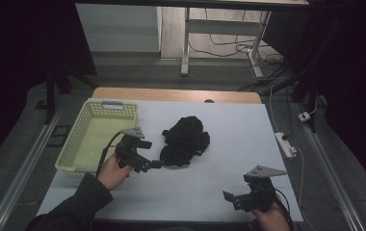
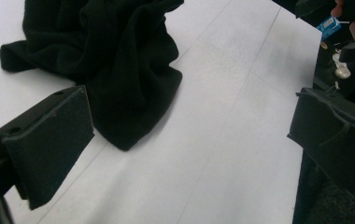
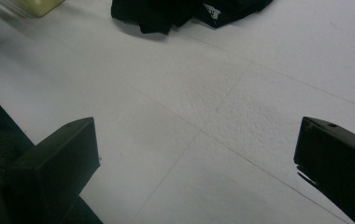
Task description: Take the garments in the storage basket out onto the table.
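High view: black garment [image 1: 186,140] crumpled mid-desk [image 1: 229,159], toward far edge. Yellow basket [image 1: 90,139] at far left corner, just beside left gripper [image 1: 148,163], jaws apart, near garment's near-left edge. Right gripper [image 1: 234,198] at near right corner, jaws apart, well apart from garment.

Left gripper view: jaws wide apart, garment [image 2: 115,60] just ahead, nothing between.

Right gripper view: jaws wide apart over bare desk [image 3: 203,116]; garment [image 3: 185,11] far ahead, basket corner [image 3: 40,5] at top left.

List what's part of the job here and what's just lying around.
In the job:
- black cloth, crumpled mid-table
- left gripper, open, right beside the cloth
- yellow basket, next to the cloth, likely its destination

Lying about:
- power strip at the table's right edge
- right gripper, open, off near the front edge
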{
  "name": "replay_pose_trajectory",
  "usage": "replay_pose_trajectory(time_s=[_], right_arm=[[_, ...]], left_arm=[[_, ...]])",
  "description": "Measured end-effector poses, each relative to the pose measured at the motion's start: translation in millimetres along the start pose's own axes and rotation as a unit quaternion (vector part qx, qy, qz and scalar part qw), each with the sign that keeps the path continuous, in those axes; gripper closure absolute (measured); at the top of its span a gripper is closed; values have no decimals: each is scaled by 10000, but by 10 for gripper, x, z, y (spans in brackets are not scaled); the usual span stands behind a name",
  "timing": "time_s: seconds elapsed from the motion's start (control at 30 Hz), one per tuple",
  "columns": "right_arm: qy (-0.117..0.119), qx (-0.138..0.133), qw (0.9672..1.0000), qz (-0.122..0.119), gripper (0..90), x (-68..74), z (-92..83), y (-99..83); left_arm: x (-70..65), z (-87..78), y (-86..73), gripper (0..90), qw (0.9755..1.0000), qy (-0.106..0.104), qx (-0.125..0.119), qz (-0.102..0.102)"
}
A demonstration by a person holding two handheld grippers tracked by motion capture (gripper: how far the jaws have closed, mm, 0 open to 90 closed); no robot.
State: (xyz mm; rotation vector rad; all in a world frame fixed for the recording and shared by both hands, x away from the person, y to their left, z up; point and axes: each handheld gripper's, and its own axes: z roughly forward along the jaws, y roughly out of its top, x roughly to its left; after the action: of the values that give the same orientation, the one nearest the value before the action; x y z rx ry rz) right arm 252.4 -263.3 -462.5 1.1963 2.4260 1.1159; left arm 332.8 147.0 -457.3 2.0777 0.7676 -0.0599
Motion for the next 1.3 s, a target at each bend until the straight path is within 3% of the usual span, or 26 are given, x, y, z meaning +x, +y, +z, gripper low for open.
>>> replay_pose_trajectory(time_s=[0.77,1.3], right_arm=[[-33,15,10000,-71,0,15,6,2],[-37,12,10000,-67,0,15,6,2]], left_arm=[[-45,-335,-319,0,9991,169,-206,-315],[-100,-508,-532,0,9983,285,-318,-405]])
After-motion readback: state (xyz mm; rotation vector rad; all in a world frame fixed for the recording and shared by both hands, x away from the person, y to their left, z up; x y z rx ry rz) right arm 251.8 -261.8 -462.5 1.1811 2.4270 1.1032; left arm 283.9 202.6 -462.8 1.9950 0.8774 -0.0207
